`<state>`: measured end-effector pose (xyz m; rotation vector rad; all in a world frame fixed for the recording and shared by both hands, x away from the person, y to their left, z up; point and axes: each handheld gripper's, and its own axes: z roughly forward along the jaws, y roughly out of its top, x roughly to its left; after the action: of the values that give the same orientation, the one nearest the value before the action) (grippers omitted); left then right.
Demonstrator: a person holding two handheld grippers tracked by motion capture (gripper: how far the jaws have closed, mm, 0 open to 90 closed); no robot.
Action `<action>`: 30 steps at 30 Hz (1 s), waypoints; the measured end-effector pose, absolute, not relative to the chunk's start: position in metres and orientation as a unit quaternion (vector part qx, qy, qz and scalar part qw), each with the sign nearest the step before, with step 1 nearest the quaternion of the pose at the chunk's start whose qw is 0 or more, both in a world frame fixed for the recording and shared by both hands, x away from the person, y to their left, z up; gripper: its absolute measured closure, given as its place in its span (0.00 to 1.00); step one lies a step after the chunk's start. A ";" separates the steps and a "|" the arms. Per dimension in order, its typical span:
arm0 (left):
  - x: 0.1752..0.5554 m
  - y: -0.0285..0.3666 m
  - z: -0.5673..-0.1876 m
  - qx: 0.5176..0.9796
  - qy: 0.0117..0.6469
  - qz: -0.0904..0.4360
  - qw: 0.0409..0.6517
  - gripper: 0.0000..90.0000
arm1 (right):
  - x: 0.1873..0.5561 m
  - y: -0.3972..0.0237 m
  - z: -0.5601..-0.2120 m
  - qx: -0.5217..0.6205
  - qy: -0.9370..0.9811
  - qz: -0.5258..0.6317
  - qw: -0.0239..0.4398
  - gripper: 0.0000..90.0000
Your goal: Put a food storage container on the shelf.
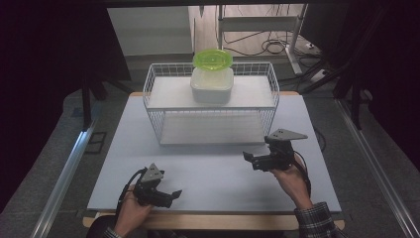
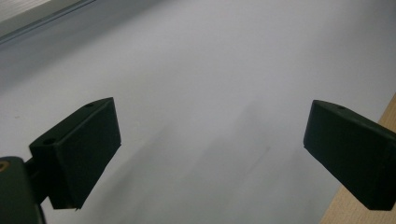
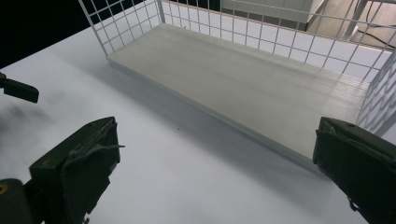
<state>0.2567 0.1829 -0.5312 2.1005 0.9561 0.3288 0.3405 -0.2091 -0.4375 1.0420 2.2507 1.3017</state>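
A white wire rack (image 1: 153, 82) with two shelves stands at the back of the table. On its upper shelf sits a white tub (image 1: 212, 87), with a lime-green lid (image 1: 213, 59) resting loosely on top of it. My left gripper (image 1: 171, 197) is near the front left of the table, open and empty, low over the bare surface (image 2: 210, 135). My right gripper (image 1: 250, 161) is held open at the front right, in front of the rack, nothing between its jaws (image 3: 215, 154). It faces the rack's bare lower shelf (image 3: 243, 79).
The pale table top (image 1: 208, 168) has a wooden front edge (image 2: 343, 210). A tip of the left gripper (image 3: 18, 89) shows at the left of the right gripper view. Metal rails and cables lie on the floor around the table.
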 end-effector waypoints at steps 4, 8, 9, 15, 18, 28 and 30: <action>0.257 0.183 -0.531 0.828 0.377 0.129 0.394 0.04 | 0.337 -0.211 -0.440 0.367 0.793 0.455 0.173 0.01; 0.257 0.183 -0.531 0.829 0.376 0.130 0.394 0.04 | 0.333 -0.214 -0.442 0.367 0.794 0.453 0.174 0.01; 0.257 0.182 -0.531 0.829 0.376 0.130 0.394 0.04 | 0.333 -0.214 -0.443 0.366 0.794 0.452 0.175 0.01; 0.256 0.182 -0.532 0.829 0.377 0.129 0.393 0.04 | 0.329 -0.215 -0.447 0.365 0.797 0.447 0.179 0.01; 0.256 0.182 -0.532 0.829 0.376 0.129 0.394 0.04 | 0.327 -0.214 -0.450 0.363 0.798 0.445 0.184 0.01; 0.256 0.182 -0.532 0.829 0.376 0.130 0.394 0.04 | 0.321 -0.215 -0.455 0.362 0.800 0.443 0.182 0.01; 0.256 0.182 -0.532 0.829 0.376 0.129 0.394 0.04 | 0.320 -0.215 -0.456 0.362 0.800 0.443 0.181 0.01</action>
<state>0.2562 0.1821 -0.5316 2.1017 0.9532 0.3273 0.3198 -0.2147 -0.4560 1.0217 2.2595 1.2496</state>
